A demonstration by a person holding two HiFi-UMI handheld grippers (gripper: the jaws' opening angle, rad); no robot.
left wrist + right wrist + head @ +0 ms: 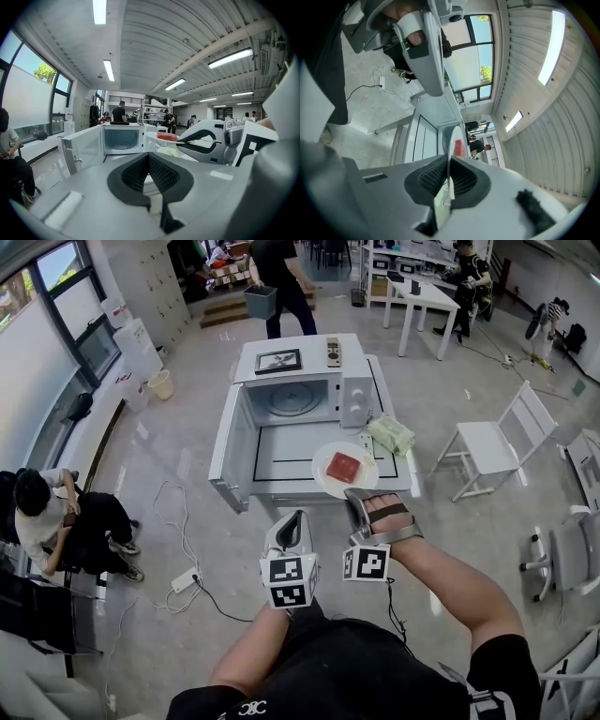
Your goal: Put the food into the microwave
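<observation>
The white microwave (295,395) stands on a white table (281,474) with its door (232,442) swung open to the left and the cavity empty. My right gripper (354,493) is shut on the near rim of a white plate (323,482) carrying a red slab of food (344,466), held over the table in front of the microwave. In the right gripper view the plate (453,140) runs edge-on between the pads. My left gripper (292,518) is beside it to the left, shut and empty. The left gripper view shows the microwave (121,138) ahead and the food (167,136) to the right.
A green bundle (389,434) lies on the table right of the plate. A framed picture (278,360) and a remote (333,351) rest on the microwave top. A white folding chair (492,442) stands right; cables and a power strip (185,579) lie on the floor left. People stand around the room.
</observation>
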